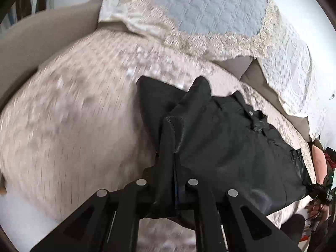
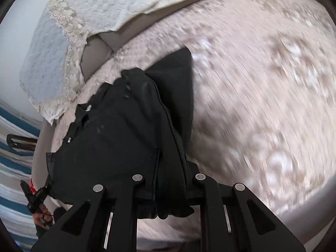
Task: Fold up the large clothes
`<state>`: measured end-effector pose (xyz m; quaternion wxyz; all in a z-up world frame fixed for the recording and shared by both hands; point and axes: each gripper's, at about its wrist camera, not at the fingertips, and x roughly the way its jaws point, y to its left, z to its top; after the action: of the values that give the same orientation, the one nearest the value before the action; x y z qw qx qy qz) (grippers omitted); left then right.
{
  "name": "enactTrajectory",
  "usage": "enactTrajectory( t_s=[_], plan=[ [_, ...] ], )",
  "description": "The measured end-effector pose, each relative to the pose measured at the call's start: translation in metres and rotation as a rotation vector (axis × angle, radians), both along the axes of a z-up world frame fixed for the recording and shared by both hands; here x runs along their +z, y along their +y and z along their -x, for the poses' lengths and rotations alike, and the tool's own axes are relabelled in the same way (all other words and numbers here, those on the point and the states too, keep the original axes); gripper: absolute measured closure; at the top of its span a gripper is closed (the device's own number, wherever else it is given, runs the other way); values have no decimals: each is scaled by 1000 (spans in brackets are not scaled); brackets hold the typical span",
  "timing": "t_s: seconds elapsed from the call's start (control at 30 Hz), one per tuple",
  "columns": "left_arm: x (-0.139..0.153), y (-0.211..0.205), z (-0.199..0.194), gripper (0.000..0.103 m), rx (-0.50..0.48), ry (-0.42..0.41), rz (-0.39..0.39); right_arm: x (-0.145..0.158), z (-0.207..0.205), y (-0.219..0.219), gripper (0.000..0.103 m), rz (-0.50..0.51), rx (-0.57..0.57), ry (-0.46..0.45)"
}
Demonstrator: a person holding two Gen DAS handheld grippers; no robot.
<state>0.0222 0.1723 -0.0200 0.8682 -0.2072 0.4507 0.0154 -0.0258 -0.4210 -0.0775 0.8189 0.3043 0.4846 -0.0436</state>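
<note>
The biggest thing under me was the pale pink patterned cover (image 1: 73, 115) spread over the cushioned seat, blurred in both wrist views. Behind it ran the beige backrest (image 1: 42, 31), and draped over that lay a blue quilted throw with a lace edge (image 1: 210, 10), beside a white textured cloth (image 1: 294, 67).

On the pink cover lay the black garment (image 1: 231, 147), the piece I was folding. From the left wrist view it spread rightward from my tongs, bunched and creased, with one corner poking up past the fingertips and a small metal fastener showing on its upper edge. From the right wrist view the same black garment (image 2: 109, 142) spread to the left, with a flat flap of it lying further out on the cover.

My left tongs (image 1: 174, 151) were clenched on the garment's edge, the cloth pinched between the two black fingers and hanging over the right one. My right tongs (image 2: 170, 180) were clenched on the garment too, a thick fold gathered between the jaws and spilling down below them.

Smallest of all, at the edge of each view, I caught my other hand (image 2: 41, 214) gripping its handle, with a bit of red and black gear by it.
</note>
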Motion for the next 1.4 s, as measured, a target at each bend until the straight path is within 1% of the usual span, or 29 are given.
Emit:
enactTrajectory(
  t_s=[0.03, 0.07, 0.1, 0.13, 0.17, 0.2, 0.23, 0.27, 0.3, 0.33, 0.37, 0.4, 0.43, 0.47, 0.5, 0.57, 0.6, 0.7, 0.77, 0.87, 0.9, 0.97, 1.07, 1.13, 1.23, 1.27, 1.3, 1.37, 1.4],
  plan=[
    [-6, -1, -1, 93, -5, 13, -2, -4, 5, -2, 81, -11, -12, 12],
    [-11, -1, 0, 91, -7, 31, -4, -7, 7, -4, 73, -13, -27, 27],
    [-13, 0, 1, 90, -7, 39, -5, -4, 7, -4, 70, -4, -28, 26],
    [-10, -2, 1, 89, -7, 34, -8, 2, 9, -2, 70, 16, -23, 21],
    [-4, -3, 1, 86, -12, 24, -16, 13, 9, 2, 70, 62, -6, 7],
    [2, -4, 1, 86, -16, 14, -26, 22, 10, 4, 67, 99, 6, -10],
    [10, -5, 1, 84, -23, 0, -24, 34, 10, 7, 64, 137, 21, -38],
    [17, -5, 1, 81, -26, -7, -24, 42, 11, 8, 56, 158, 30, -61],
    [22, -7, 2, 75, -30, -16, -35, 52, 10, 10, 52, 182, 42, -87],
    [31, -9, 2, 71, -28, -34, -59, 61, 7, 13, 51, 204, 59, -110],
    [39, -10, 2, 62, -26, -60, -74, 67, 3, 17, 51, 221, 84, -124],
    [45, -11, 0, 54, -28, -80, -71, 69, -3, 21, 51, 237, 110, -128],
    [51, -12, -6, 50, -37, -98, -59, 70, -11, 25, 51, 251, 130, -126],
    [55, -14, -13, 42, -46, -106, -53, 69, -21, 29, 50, 264, 150, -125],
    [57, -16, -20, 37, -55, -110, -54, 66, -31, 32, 50, 266, 175, -127],
    [54, -24, -40, 34, -104, -109, -48, 57, -50, 35, 50, 258, 201, -108],
    [48, -27, -53, 34, -122, -91, -49, 51, -61, 36, 50, 261, 205, -88],
    [22, -35, -87, 34, -139, 7, -77, 35, -84, 40, 50, 276, 234, -48],
    [9, -39, -100, 34, -141, 41, -83, 27, -97, 42, 50, 299, 255, -23],
    [-2, -46, -109, 36, -164, 55, -131, 20, -107, 45, 50, 297, 285, 8],
    [-5, -47, -110, 36, -170, 62, -127, 18, -110, 45, 50, 307, 291, 25],
    [-7, -49, -109, 36, -181, 58, -123, 17, -111, 47, 50, 325, 307, 21],
    [-4, -49, -105, 40, -199, 41, -126, 16, -112, 46, 50, 321, 317, 18],
    [-4, -48, -106, 43, -206, 36, -126, 14, -112, 45, 50, 303, 324, 16],
    [-4, -49, -106, 62, -208, 36, -128, 12, -111, 54, 50, 272, 372, 29],
    [-3, -49, -105, 73, -207, 30, -134, 15, -108, 58, 53, 269, 390, 9],
    [-1, -49, -103, 80, -207, 20, -138, 20, -105, 62, 68, 279, 398, -9],
    [1, -48, -100, 88, -202, 7, -136, 25, -103, 64, 85, 304, 387, -7],
    [3, -48, -99, 91, -201, -2, -136, 27, -102, 62, 89, 301, 381, -11]
  ],
)
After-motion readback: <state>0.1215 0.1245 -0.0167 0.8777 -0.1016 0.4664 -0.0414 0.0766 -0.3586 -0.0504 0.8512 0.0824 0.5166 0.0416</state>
